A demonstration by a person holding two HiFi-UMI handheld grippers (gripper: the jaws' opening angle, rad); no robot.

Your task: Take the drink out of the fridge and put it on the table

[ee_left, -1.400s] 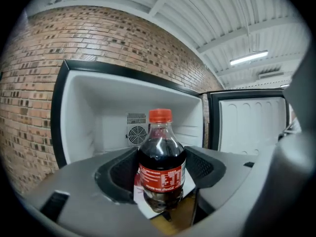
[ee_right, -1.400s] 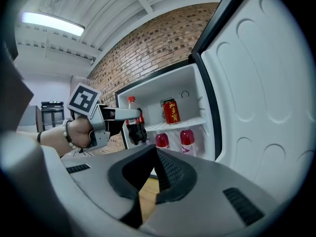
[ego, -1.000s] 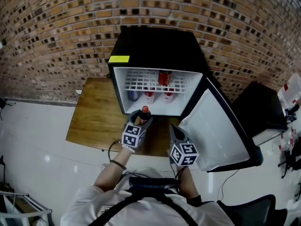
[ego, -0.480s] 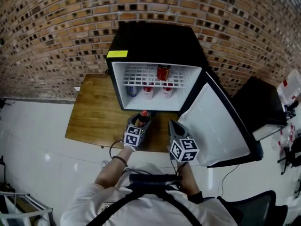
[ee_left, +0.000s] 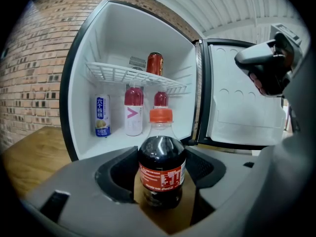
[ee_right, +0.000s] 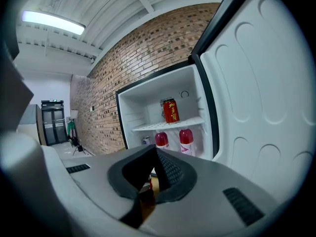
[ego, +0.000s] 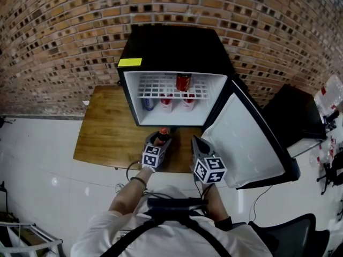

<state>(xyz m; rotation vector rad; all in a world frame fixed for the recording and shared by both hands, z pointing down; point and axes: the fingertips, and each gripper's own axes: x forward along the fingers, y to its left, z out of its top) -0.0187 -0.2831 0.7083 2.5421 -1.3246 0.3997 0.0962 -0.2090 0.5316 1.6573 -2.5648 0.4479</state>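
Observation:
A cola bottle [ego: 161, 138] with an orange-red cap stands upright between the jaws of my left gripper [ego: 159, 142], which is shut on it just in front of the open black mini fridge [ego: 174, 50], over the wooden table [ego: 102, 133]. In the left gripper view the cola bottle [ee_left: 162, 174] fills the gap between the pads. My right gripper [ego: 197, 144] hovers beside it to the right, near the fridge door [ego: 246, 138], holding nothing. In the right gripper view, my right gripper [ee_right: 154, 155] shows its pads meeting at the tip.
Inside the fridge a red can [ee_left: 155, 63] stands on the wire shelf; below it are two pink-capped white bottles [ee_left: 133, 111] and a blue-and-white can [ee_left: 102, 115]. The door swings out to the right. A black case [ego: 292, 116] sits right of it; a brick wall is behind.
My left gripper has drawn the cola bottle a little farther out from the fridge toward me. The right gripper has stayed beside it.

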